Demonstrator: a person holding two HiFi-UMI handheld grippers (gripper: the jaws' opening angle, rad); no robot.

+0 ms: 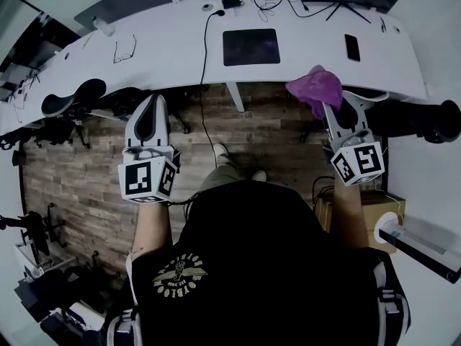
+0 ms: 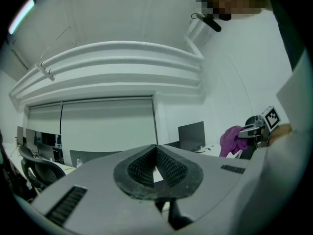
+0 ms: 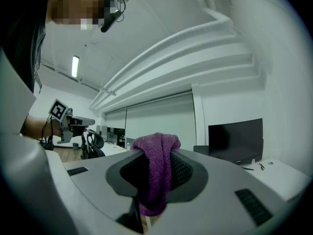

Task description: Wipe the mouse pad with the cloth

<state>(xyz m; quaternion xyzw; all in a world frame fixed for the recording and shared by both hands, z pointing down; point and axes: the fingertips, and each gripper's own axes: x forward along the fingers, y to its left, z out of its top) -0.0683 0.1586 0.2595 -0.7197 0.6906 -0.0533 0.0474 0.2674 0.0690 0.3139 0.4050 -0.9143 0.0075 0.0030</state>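
The dark mouse pad [image 1: 251, 47] lies flat on the white desk [image 1: 173, 56], near its middle. My right gripper [image 1: 328, 108] is shut on the purple cloth [image 1: 317, 87], which bunches over the jaw tips just short of the desk's front edge, to the right of the pad. In the right gripper view the cloth [image 3: 155, 173] is pinched between the black pads and hangs down below them. My left gripper [image 1: 153, 103] is held off the desk's front edge to the left, with its jaws together and nothing in them [image 2: 156, 156]. Both grippers point out level into the room.
On the desk lie glasses [image 1: 124, 50], a black phone [image 1: 352, 47], a bottle [image 1: 103, 25] and cables [image 1: 209, 42] near a monitor stand. Office chairs stand at the left [image 1: 72, 99] and right [image 1: 425, 120]. A cardboard box [image 1: 367, 207] and a white device [image 1: 421, 238] sit at the lower right.
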